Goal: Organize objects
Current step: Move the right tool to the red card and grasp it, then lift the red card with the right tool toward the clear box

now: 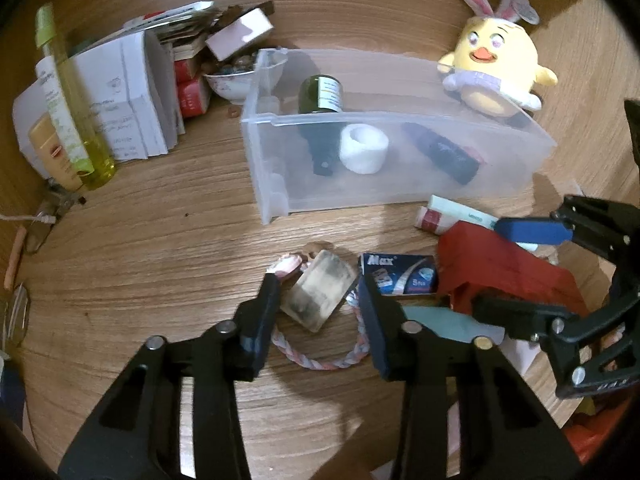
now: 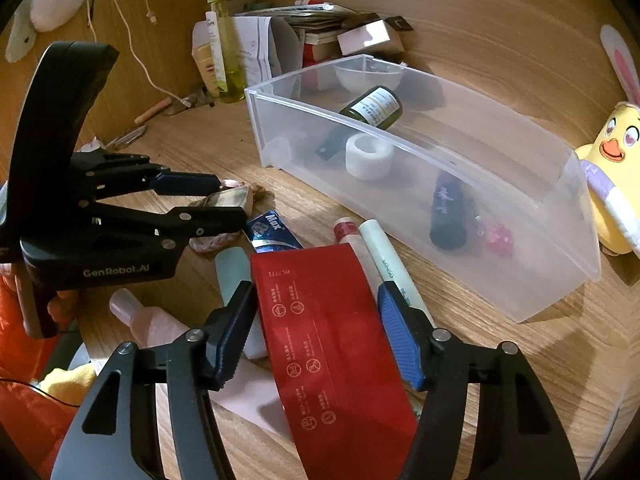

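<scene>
1. The clear plastic bin (image 1: 400, 184) sits at the far middle of the wooden table (image 1: 160, 240). It already holds a green bottle (image 1: 322, 96), a white tape roll (image 1: 363, 148), a black tube (image 1: 444, 152) and a small pink trinket (image 2: 500, 240).
2. My left gripper (image 1: 316, 300) is released, its fingers either side of a small metallic case (image 1: 318, 296) lying on a braided cord loop (image 1: 320, 360).
3. My right gripper (image 2: 316, 320) is also released, fingers flanking a red package (image 2: 332, 340).
4. Still loose near me: a Max blade box (image 1: 400, 276), a white marker (image 2: 384, 252), a red-capped tube (image 2: 346, 230). I judge the sorting roughly half done.
5. A chick plush (image 1: 496, 76) sits beyond the bin's far right.
</scene>
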The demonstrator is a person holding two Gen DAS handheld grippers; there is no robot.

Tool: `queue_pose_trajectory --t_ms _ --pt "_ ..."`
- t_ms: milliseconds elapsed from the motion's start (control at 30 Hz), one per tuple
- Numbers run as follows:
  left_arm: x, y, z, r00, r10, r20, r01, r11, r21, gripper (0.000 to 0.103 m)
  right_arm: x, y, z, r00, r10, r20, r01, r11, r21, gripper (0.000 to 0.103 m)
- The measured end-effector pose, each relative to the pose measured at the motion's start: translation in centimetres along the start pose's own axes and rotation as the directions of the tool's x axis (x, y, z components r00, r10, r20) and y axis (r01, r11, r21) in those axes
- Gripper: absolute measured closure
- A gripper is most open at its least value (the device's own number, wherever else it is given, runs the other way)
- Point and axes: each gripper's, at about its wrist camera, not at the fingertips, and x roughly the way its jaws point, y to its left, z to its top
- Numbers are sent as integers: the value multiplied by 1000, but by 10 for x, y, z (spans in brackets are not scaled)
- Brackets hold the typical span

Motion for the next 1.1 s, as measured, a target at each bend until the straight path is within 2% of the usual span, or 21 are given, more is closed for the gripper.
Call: queue_pose_trajectory --t_ms 100,200,333,500,1100 --pt "1 -2 1 1000 -3 2 3 1000 10 71 0 -1 0 1000 16 13 -16 1000 18 50" --pt "1 -4 0 1000 2 2 -2 1000 2 72 -1 0 -1 1000 9 26 -10 1000 22 51" --pt "-2 -2 0 1000 15 22 -15 1000 -11 74 -5 2 -4 999 -12 46 11 1000 23 51" --pt "-9 4 -4 999 -2 40 4 999 -48 76 -18 -1 -4 996 -28 82 25 999 41 51" --pt "-48 -1 4 987 -6 161 17 998 -67 81 -45 -11 4 983 -77 167 63 994 88 51"
